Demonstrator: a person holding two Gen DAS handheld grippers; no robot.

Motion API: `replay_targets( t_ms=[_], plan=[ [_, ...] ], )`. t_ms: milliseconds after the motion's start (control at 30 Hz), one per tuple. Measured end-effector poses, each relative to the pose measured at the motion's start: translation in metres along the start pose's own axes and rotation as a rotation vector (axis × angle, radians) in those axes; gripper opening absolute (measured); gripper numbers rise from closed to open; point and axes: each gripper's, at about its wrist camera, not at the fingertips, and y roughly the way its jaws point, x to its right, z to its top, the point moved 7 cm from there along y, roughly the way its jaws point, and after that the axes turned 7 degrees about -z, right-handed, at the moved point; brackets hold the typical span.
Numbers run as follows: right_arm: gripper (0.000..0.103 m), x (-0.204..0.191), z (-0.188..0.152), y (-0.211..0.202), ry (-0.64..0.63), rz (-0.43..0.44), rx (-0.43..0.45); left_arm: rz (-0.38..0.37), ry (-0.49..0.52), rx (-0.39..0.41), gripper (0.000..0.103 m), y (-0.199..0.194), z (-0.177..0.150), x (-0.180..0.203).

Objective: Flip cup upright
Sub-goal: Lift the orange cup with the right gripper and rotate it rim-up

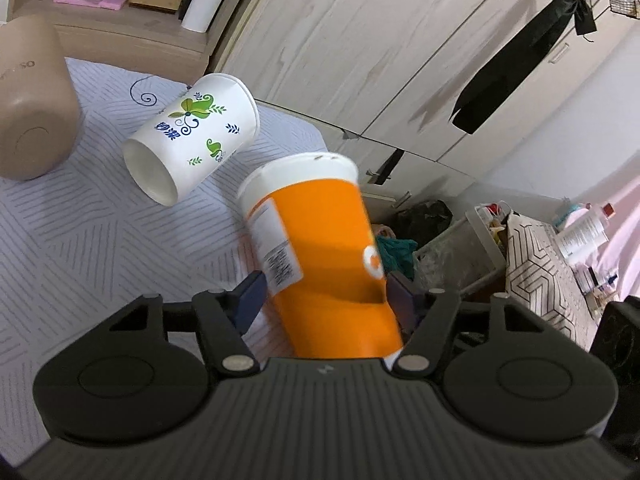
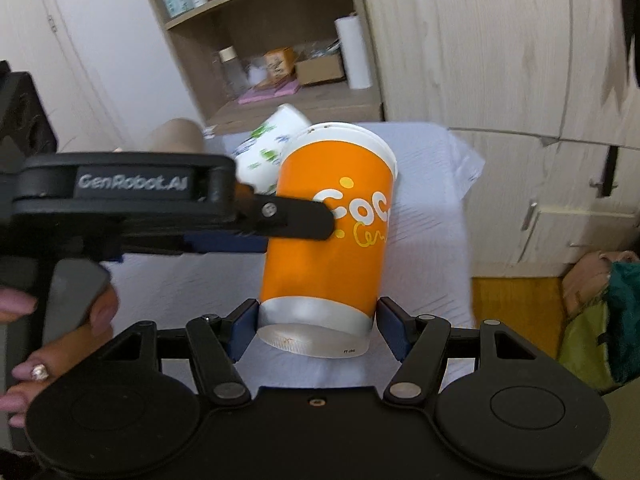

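Note:
An orange paper cup (image 1: pixel 320 240) with a white rim is held in the air above the table, tilted, its rim pointing away. My left gripper (image 1: pixel 324 296) is shut on its middle. In the right wrist view the cup (image 2: pixel 332 240) shows its silver base toward the camera. My right gripper (image 2: pixel 316 328) has a pad on each side of that base and is shut on it. The left gripper's finger (image 2: pixel 296 220) crosses in from the left. A white cup with green leaves (image 1: pixel 192 136) lies on its side on the table behind.
The table has a pale striped cloth (image 1: pixel 80 240). A beige rounded appliance (image 1: pixel 32 104) stands at the left. A wooden shelf (image 2: pixel 280 80) with boxes, bottles and a paper roll is behind. Wardrobe doors (image 1: pixel 360 60) and a cluttered basket (image 1: pixel 440 248) lie to the right.

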Motion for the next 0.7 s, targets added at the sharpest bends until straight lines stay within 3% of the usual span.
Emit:
replay_targets(
  t_ms=[200, 367, 500, 700],
  plan=[
    [0.072, -0.018, -0.012, -0.006, 0.0, 0.08, -0.074, 0.011, 0.043, -0.035, 0.059, -0.022, -0.015, -0.005],
    [0.081, -0.041, -0.024, -0.013, -0.052, 0.179, -0.141, -0.003, 0.055, -0.071, 0.058, -0.048, -0.029, -0.012],
    [0.089, -0.047, -0.016, -0.016, -0.089, 0.193, -0.111, -0.008, 0.041, -0.072, 0.057, -0.058, -0.025, -0.023],
    [0.091, -0.041, -0.002, -0.014, -0.071, 0.236, -0.1, 0.01, 0.137, -0.076, 0.06, -0.058, -0.02, -0.021]
  ],
)
